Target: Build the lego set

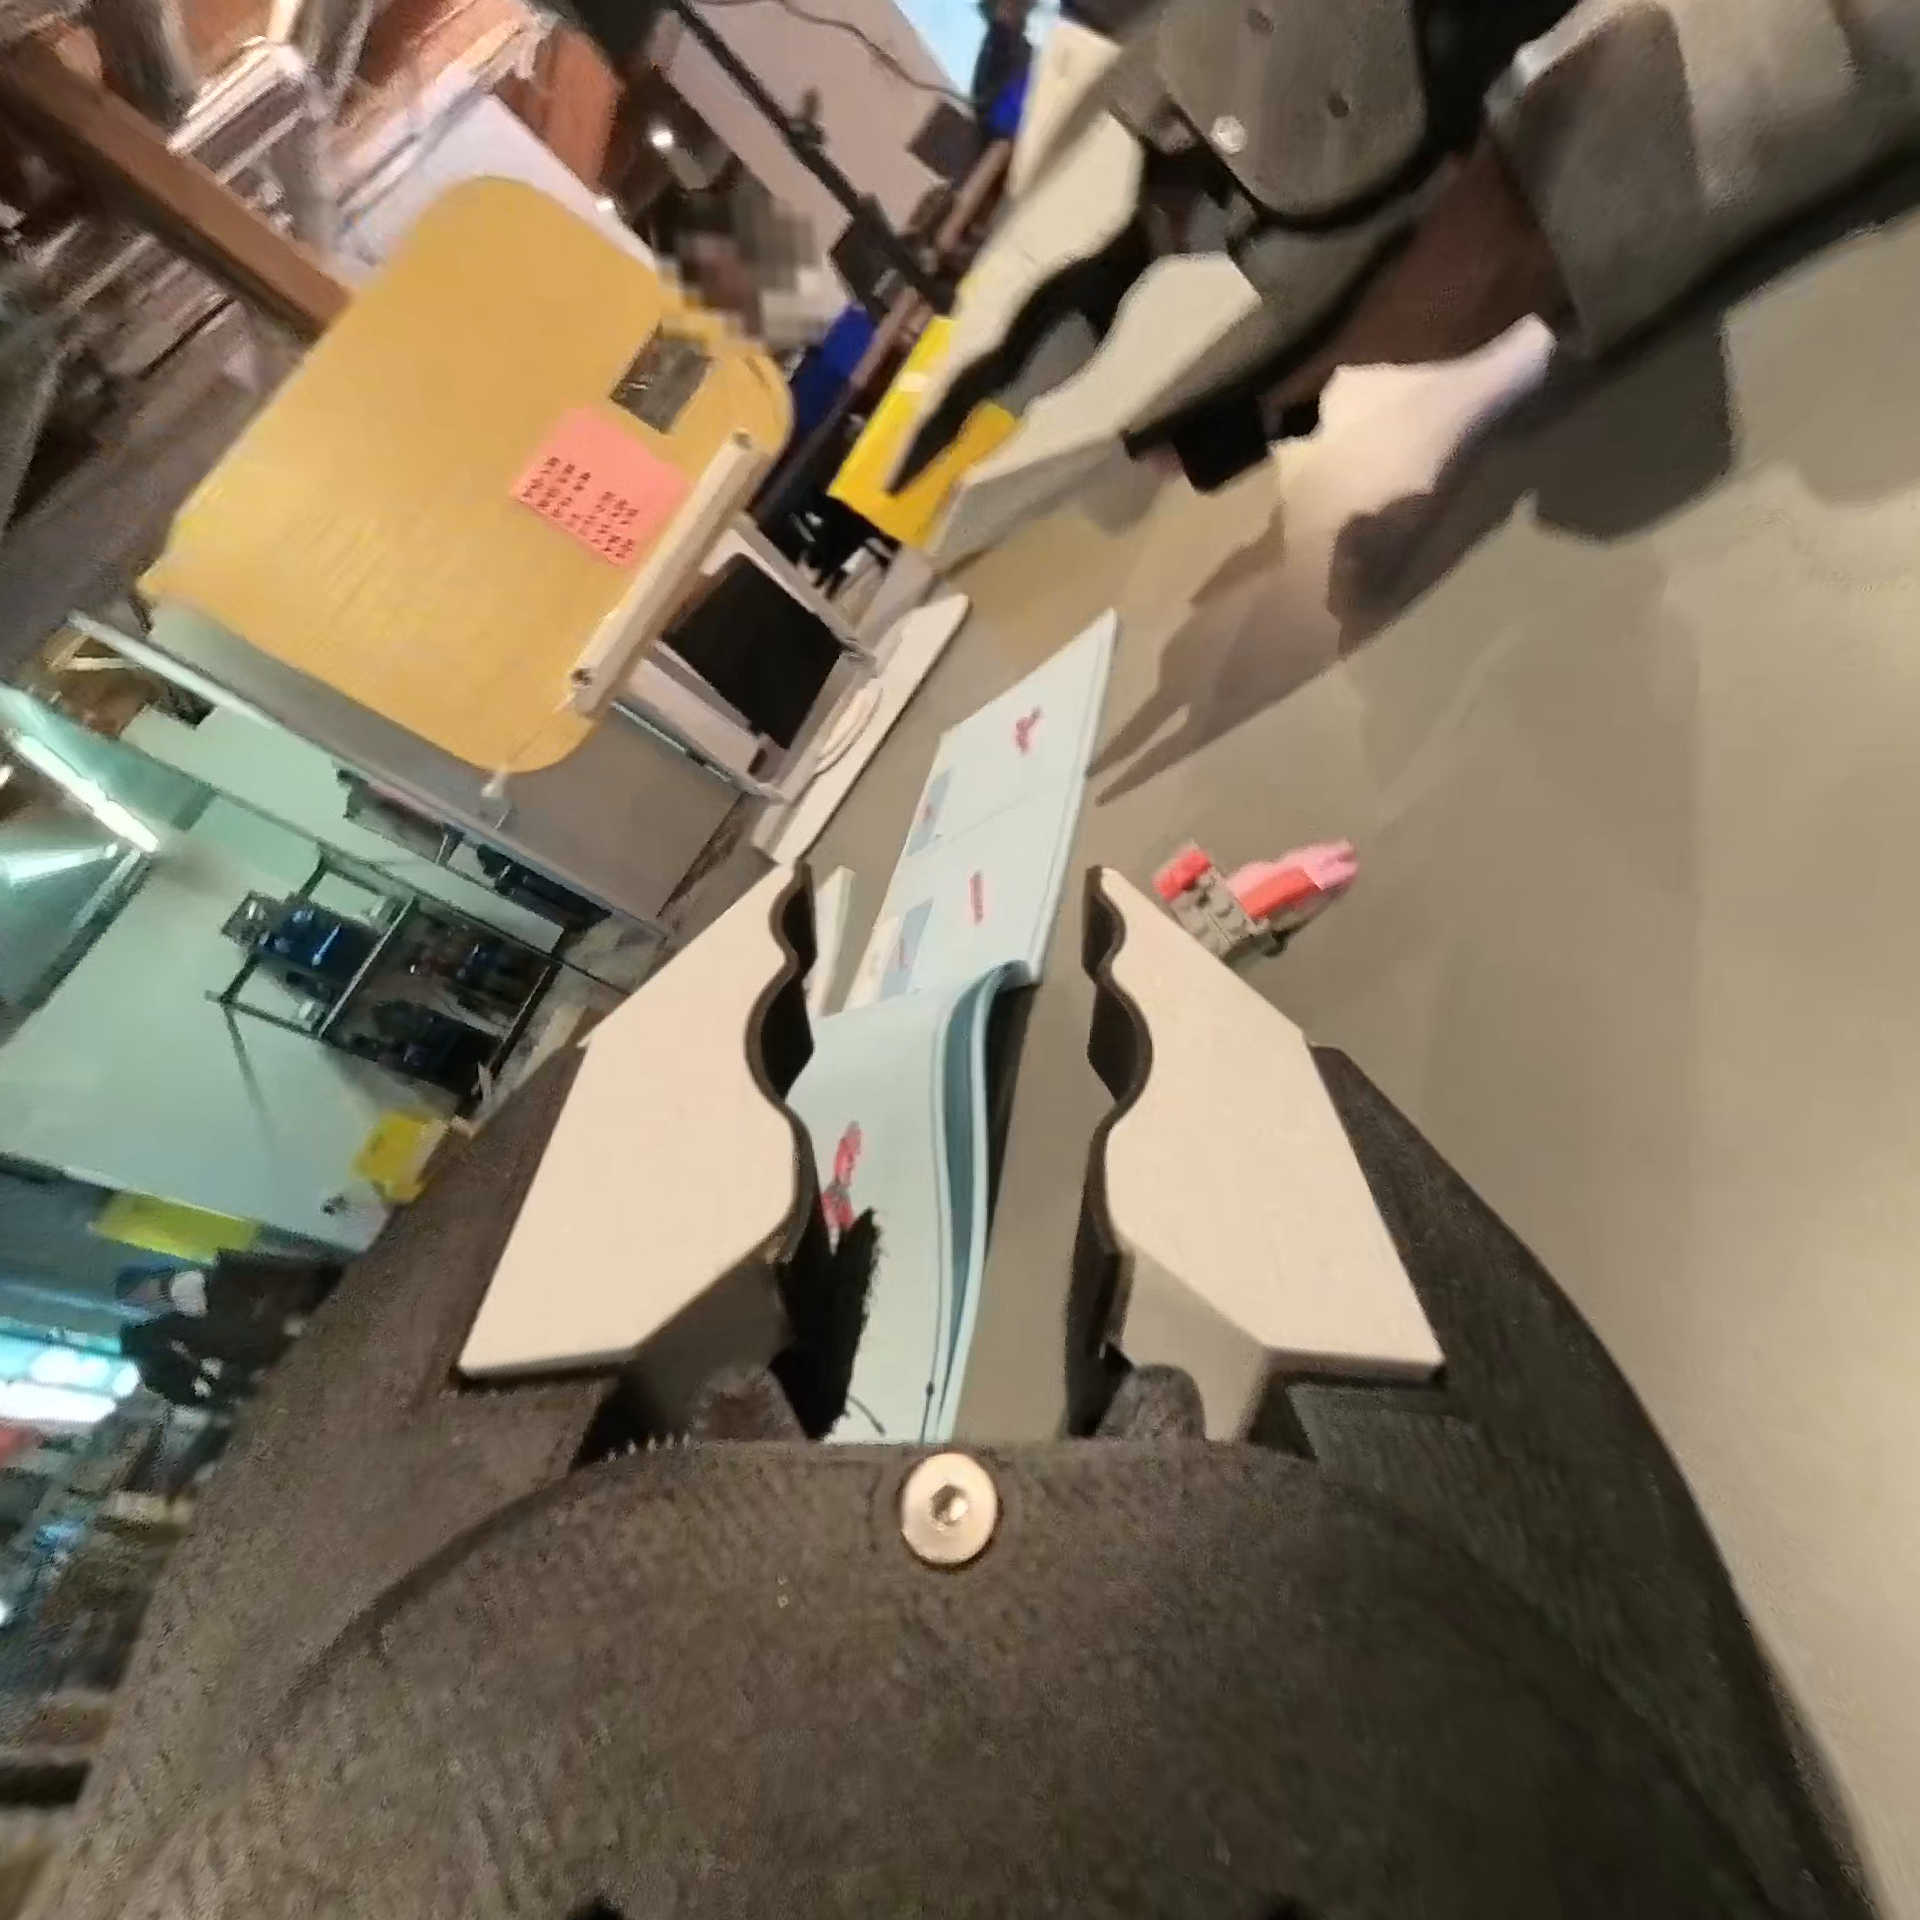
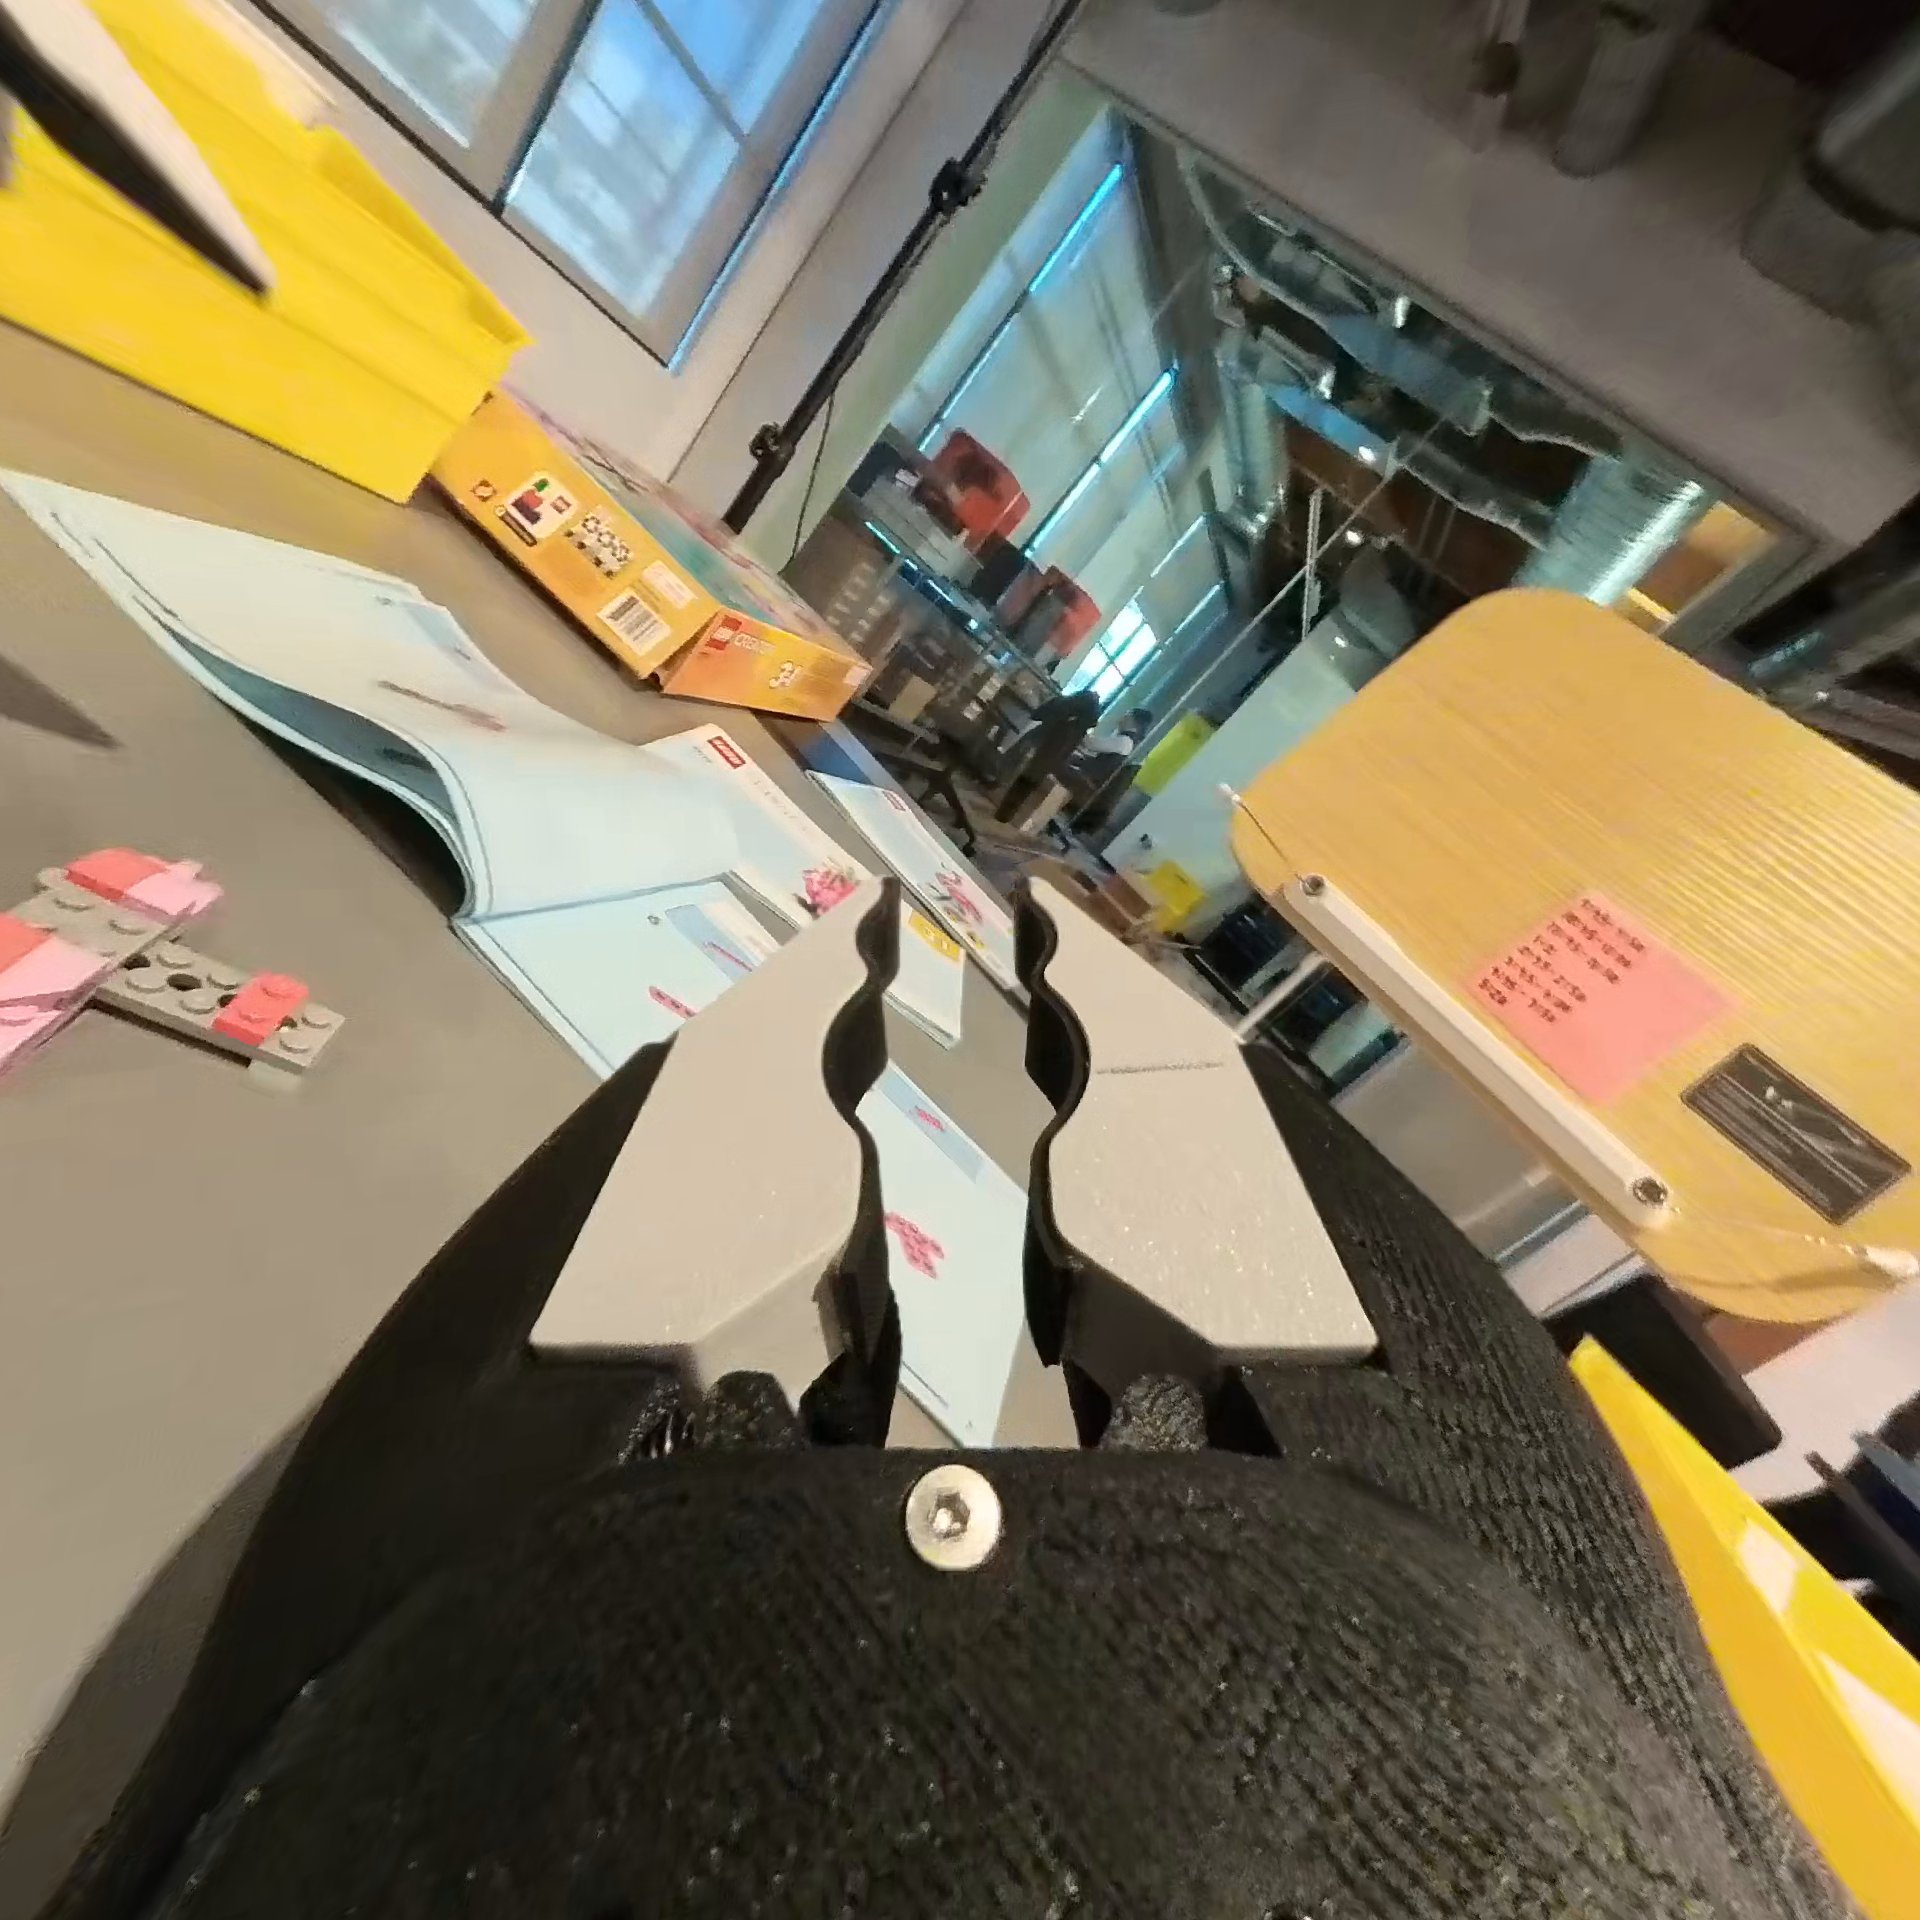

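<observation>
A small grey-plate assembly with red and pink bricks [image 2: 156, 966] is seen at left, partly built; most building is judged left. Left gripper [image 1: 945, 925] and right gripper [image 2: 951, 925] are held apart, empty, over the open instruction booklet [image 2: 582, 831].

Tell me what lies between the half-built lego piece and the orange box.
In the right wrist view, the open instruction booklet lies between the lego piece and the orange box, on the grey table.

grey table [image 2: 208, 1195] | wooden chair back [image 2: 1558, 831] | windows [image 2: 623, 135] | glass partition [image 2: 1091, 468]
</observation>
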### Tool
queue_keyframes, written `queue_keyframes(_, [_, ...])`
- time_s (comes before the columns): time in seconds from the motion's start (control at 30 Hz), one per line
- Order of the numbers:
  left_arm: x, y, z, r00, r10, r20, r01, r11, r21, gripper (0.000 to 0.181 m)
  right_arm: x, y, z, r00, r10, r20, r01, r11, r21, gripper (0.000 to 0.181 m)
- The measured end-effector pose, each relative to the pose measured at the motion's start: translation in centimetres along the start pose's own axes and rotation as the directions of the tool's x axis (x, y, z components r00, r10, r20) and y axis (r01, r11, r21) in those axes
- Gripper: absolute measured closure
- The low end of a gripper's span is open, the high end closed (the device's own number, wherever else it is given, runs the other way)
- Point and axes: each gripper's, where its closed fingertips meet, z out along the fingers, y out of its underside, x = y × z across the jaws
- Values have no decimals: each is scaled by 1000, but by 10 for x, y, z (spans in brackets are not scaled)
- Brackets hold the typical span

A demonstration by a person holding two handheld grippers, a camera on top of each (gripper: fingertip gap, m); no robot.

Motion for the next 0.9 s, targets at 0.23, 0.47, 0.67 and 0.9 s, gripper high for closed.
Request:
queue_keyframes(0.23, [-74,-21,-86,855,-456,245,446,889,101,125,9,2,-2,996,92,-20,-92,996,18,165])
queue_keyframes(0.47, [-184,60,-245,561,-411,719,626,778,-44,129,6,-1,-1,990,140,9,-140,990,34,167])
queue_keyframes(0.67, [-181,150,-273,608,-422,673,781,473,-408,140,1,-4,-1,990,140,28,-141,989,40,168])
queue_keyframes(0.9, [-147,207,-270,588,-544,598,772,156,-616,147,-1,-3,0,987,158,40,-159,987,31,169])
